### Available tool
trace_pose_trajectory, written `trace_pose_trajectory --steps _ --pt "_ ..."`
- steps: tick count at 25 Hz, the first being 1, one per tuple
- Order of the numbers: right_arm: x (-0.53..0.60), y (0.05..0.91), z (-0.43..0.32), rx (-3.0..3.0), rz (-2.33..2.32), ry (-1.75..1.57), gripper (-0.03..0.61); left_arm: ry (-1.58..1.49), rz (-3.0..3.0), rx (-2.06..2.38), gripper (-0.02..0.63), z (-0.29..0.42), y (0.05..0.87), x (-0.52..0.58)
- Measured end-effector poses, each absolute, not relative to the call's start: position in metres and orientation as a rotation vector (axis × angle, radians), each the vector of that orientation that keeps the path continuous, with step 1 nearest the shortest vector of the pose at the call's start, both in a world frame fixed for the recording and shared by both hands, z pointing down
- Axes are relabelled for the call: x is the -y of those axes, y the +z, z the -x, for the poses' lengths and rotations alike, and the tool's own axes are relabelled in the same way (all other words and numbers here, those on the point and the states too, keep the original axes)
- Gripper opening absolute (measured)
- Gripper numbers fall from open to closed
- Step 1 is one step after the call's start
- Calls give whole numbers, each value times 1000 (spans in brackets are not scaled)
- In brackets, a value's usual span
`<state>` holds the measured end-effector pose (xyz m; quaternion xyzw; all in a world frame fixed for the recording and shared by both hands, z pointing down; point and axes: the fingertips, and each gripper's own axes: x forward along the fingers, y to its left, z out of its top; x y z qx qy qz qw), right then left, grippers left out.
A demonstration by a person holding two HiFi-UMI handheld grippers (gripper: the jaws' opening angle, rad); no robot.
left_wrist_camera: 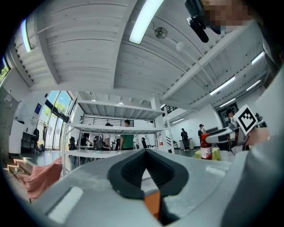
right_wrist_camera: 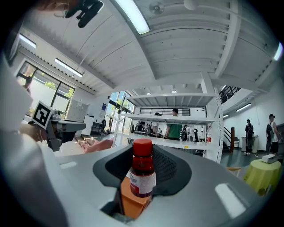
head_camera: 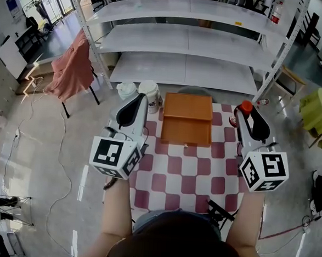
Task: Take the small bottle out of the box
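Note:
The small bottle [head_camera: 245,108], dark red with a red cap and a white label, stands upright between the jaws of my right gripper [head_camera: 246,116], which is shut on it. In the right gripper view the bottle [right_wrist_camera: 142,173] fills the middle of the jaws. It hangs to the right of the orange box [head_camera: 187,120], outside it. The box lies on the red-and-white checked table [head_camera: 185,173]. My left gripper [head_camera: 138,103] hovers left of the box; in the left gripper view its pads [left_wrist_camera: 133,170] meet with nothing between them. That view also catches the held bottle [left_wrist_camera: 205,150] at the right.
Two white tubs [head_camera: 140,90] stand at the table's far left corner. A white shelf rack [head_camera: 189,42] rises behind the table. A pink cloth [head_camera: 74,67] hangs on a stand at the left, and a yellow-green stool [head_camera: 320,115] stands at the right.

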<state>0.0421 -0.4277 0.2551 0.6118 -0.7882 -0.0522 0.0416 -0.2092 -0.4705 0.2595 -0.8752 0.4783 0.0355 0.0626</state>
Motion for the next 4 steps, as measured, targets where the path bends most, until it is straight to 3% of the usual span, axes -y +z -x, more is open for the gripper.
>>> trace_pose_trajectory --steps 4 --pt "429 252 -41 2418 -1870 -169 135 114 2641 -1440 -2 208 256 471"
